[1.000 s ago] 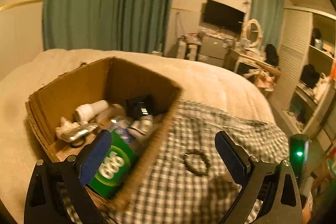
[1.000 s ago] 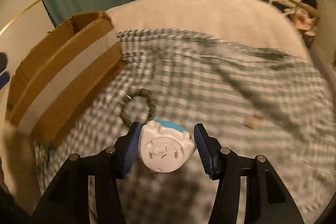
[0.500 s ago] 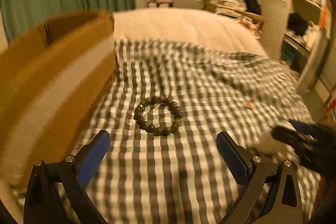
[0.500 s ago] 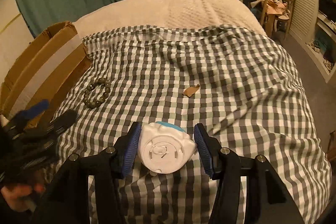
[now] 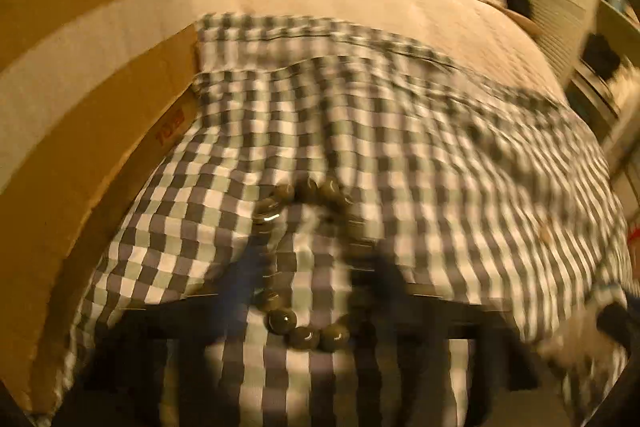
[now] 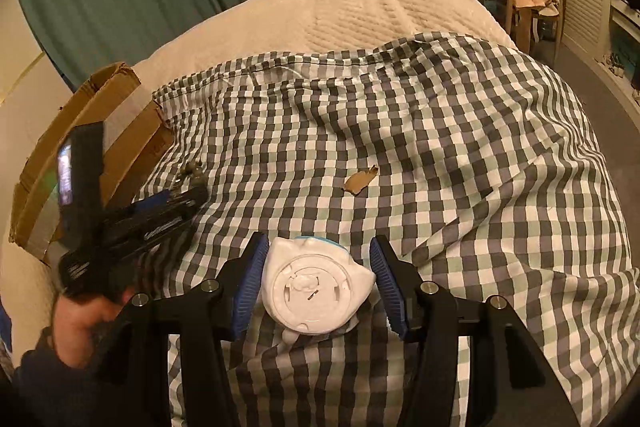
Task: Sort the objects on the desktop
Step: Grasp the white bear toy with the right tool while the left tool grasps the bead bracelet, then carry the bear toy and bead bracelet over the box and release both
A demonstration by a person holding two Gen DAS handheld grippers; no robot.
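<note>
Claws first: we find the right claw (image 6: 316, 283) closed on a white round gadget (image 6: 314, 291) with a blue edge, its blue pads (image 6: 250, 287) pressed to both sides, just above the checked cloth (image 6: 440, 155). We see the left claw (image 5: 312, 279) only as blurred dark fingers down at a bead bracelet (image 5: 304, 259) lying on that cloth; we cannot tell whether it is open or closed. From the right wrist view the left claw (image 6: 176, 203) reaches toward the beads (image 6: 192, 171), with a hand (image 6: 80, 323) behind it. Just beside the bracelet stands a cardboard box (image 5: 80, 99), touching the cloth's edge. Well apart, mid-cloth, lies a brown cardboard scrap (image 6: 360, 181). The cloth covers a cream bed (image 6: 360, 7).
</note>
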